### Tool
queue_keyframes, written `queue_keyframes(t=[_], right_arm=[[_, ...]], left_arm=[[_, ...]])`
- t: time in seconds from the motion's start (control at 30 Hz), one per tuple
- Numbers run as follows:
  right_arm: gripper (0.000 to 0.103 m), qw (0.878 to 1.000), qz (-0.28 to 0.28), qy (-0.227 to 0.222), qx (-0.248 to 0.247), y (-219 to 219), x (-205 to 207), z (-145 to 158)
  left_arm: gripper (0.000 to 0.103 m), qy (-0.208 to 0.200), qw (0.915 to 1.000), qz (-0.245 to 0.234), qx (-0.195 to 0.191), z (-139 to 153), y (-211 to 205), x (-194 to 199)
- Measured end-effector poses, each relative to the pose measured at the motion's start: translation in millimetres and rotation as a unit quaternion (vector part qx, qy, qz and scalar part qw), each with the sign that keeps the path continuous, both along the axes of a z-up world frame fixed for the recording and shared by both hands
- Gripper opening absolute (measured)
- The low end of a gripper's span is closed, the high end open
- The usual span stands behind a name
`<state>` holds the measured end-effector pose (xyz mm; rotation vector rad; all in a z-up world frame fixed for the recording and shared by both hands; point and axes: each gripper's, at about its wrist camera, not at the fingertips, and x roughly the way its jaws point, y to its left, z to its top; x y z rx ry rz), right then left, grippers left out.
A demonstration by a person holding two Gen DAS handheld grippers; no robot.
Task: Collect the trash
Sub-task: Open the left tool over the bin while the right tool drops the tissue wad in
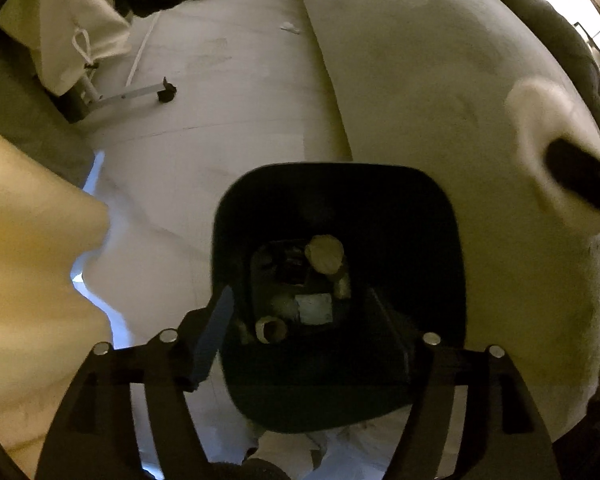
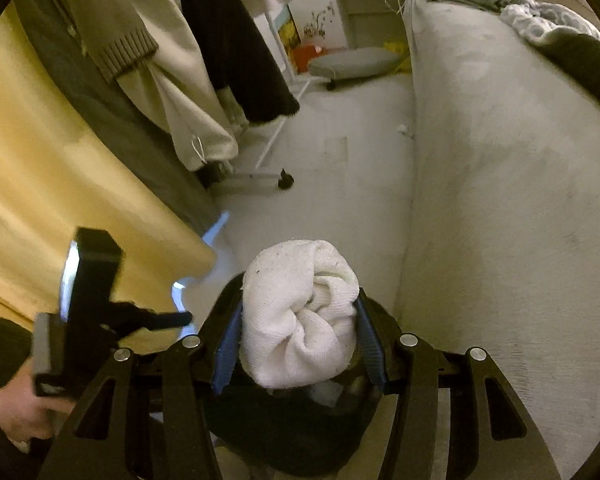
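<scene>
A yellow curtain hangs at the left, then clothes on a wheeled rack, pale floor, and a mattress side at the right. The black bin stands on the floor beside the mattress, scraps at its bottom. The left gripper hangs over it, jaws apart and empty. The right gripper pinches a white rolled cloth above the bin, its roll lying along the fingers. No writing is readable.

place: home bedroom | evidence: clothes on wheeled rack, bed, yellow curtain
</scene>
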<state>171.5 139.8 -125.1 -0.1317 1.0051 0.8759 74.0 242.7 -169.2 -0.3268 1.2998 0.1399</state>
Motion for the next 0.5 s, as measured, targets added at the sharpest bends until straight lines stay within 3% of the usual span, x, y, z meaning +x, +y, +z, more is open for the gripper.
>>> queue_keyframes(t=[0.1, 0.2, 0.27, 0.4, 0.5], right_arm=[[0.053, 1.0, 0.001, 0.007, -0.013, 6, 0, -9], [0.053, 1.0, 0.005, 0.011, -0.028, 9, -4, -18], [0.053, 0.999, 0.01, 0.014, -0.042, 11, -7, -25], [0.053, 0.998, 0.016, 0.021, -0.061, 12, -14, -38], [0.053, 0.997, 0.018, 0.028, -0.073, 11, -17, -46]], left_arm=[[0.075, -0.011, 0.9999, 0.011, 0.002, 3, 11, -5], [0.077, -0.051, 0.9984, 0.022, 0.015, 21, 15, -15], [0.084, -0.08, 0.9961, 0.024, 0.028, 35, 15, -20], [0.086, -0.125, 0.9894, 0.036, 0.065, 57, 18, -30], [0.089, -0.133, 0.9861, 0.043, 0.089, 66, 18, -37]])
